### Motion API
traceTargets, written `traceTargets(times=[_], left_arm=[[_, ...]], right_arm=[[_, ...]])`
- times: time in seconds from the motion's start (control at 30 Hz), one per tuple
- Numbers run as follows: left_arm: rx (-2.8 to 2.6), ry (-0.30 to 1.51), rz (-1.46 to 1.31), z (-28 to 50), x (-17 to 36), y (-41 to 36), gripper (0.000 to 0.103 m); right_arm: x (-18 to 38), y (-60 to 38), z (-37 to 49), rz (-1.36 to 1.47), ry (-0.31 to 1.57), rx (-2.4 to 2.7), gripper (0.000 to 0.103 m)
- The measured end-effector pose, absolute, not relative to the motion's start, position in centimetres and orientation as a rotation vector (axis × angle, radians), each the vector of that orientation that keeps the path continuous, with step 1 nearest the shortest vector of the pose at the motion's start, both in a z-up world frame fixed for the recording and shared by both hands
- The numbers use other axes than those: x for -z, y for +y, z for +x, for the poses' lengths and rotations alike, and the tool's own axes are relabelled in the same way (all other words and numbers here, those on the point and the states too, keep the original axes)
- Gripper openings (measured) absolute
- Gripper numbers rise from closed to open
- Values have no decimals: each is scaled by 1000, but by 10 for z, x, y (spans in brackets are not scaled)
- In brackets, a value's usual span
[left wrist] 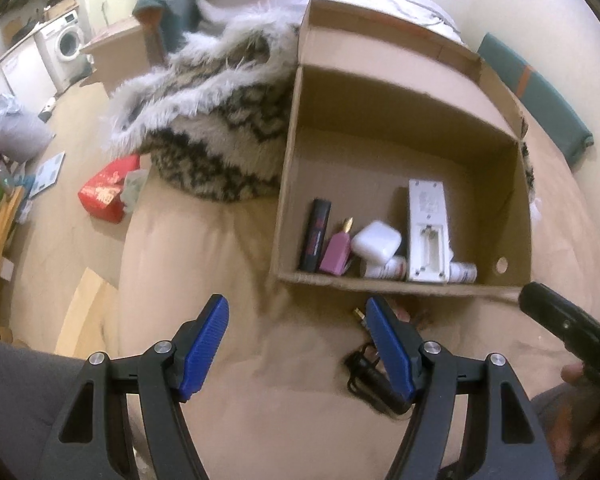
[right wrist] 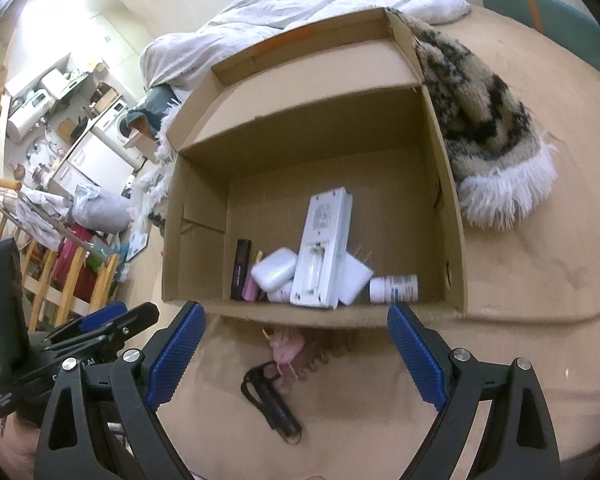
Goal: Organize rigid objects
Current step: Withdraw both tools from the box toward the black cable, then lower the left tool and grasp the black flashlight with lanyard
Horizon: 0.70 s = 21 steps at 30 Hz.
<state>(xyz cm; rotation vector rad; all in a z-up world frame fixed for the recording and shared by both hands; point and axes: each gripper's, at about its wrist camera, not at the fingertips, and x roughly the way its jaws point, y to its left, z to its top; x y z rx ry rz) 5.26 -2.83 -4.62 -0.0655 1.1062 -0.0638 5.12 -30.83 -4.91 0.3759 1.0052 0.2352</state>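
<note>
Left claw (left wrist: 296,344) — black arms, ribbed blue pads, silver screws.

Matt brown corrugated cardboard box (right wrist: 440,184), holding a smooth white plastic remote (right wrist: 322,252), a glossy white plastic case (left wrist: 376,242) and a glossy black tube (left wrist: 315,236); beside it a shaggy patterned fleece throw (left wrist: 212,140) on a soft matt beige cloth bedcover (left wrist: 204,248); gripper pads (right wrist: 176,356) ribbed blue plastic.
</note>
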Motion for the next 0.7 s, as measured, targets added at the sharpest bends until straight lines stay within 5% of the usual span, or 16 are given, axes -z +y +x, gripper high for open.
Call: traceTargets(times=[0.7], left_arm=[[146, 1404, -128, 47, 132, -53, 69]], right_arm=[[104, -322, 50, 389, 1219, -76, 98]])
